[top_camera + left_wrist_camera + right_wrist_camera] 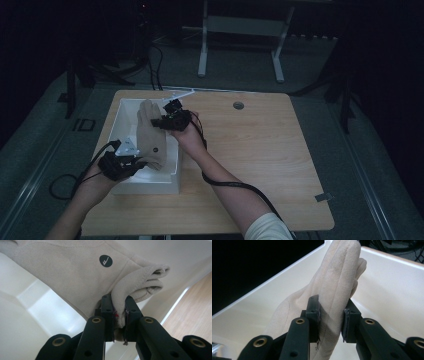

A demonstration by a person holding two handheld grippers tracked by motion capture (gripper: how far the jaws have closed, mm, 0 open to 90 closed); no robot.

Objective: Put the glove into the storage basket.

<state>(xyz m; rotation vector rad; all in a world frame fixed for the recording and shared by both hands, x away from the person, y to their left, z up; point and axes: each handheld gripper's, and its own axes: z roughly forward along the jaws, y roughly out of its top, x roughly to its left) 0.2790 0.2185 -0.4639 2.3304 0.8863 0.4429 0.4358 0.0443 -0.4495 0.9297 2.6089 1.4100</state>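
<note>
- Two hand-held grippers on one beige glove (150,137); the left hand-held gripper (131,165) is clamped tight on a fold at its cuff end (120,305).
- The glove is soft and suede-like, with one dark round logo; it hangs over one white bin (150,186) on the worktop (260,150).
- Farther off, the right hand-held gripper (161,121) pinches what seems the finger end.

A beige suede glove (150,135) with a dark round logo hangs stretched lengthwise over the white bin (150,187).

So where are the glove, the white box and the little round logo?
beige glove (149,132): high view, middle of its palm.
white box (150,187): high view, its near wall.
round logo (105,261): left gripper view, centre of the dark badge.
</note>
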